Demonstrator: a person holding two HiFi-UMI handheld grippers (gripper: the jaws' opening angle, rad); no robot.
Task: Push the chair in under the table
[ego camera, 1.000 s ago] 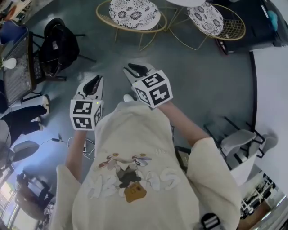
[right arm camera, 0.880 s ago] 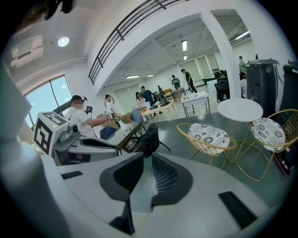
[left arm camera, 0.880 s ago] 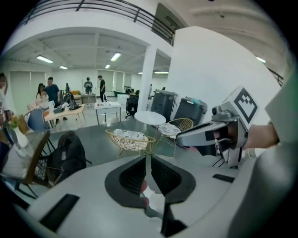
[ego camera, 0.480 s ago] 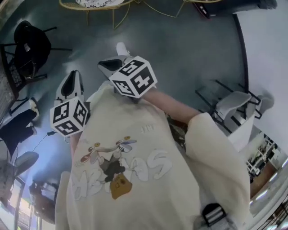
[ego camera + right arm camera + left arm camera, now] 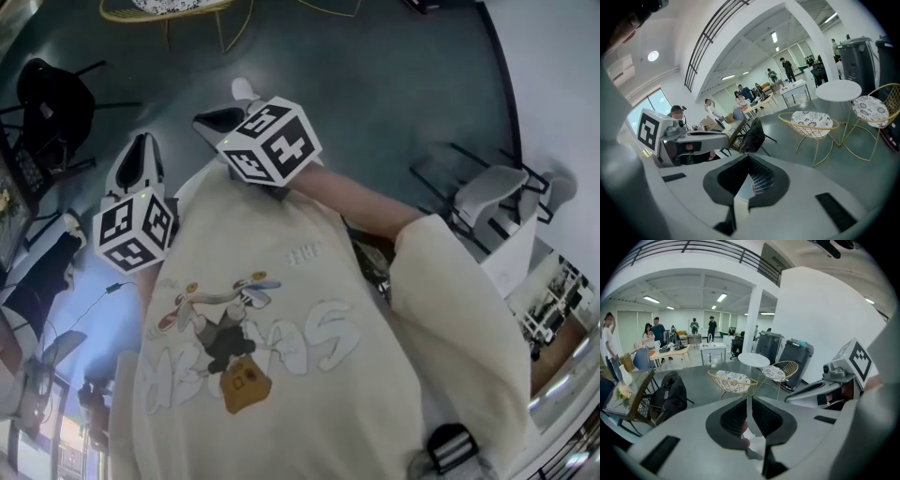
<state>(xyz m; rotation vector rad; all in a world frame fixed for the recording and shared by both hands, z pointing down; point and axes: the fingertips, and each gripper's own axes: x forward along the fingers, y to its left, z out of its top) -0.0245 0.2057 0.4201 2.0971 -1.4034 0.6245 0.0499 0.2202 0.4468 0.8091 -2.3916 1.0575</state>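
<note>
Chair [image 5: 732, 380], gold wire, stands ahead near the round table [image 5: 753, 359], wide seat broadside to me, front perhaps my way. My right gripper [image 5: 748, 159] is closed, empty; my left gripper [image 5: 749, 401] gapes a crack, empty.

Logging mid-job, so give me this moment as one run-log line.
push: not begun | left gripper: slightly open, empty | right gripper: shut, empty | near wicker chair: untouched, ahead, out from round white table
</note>
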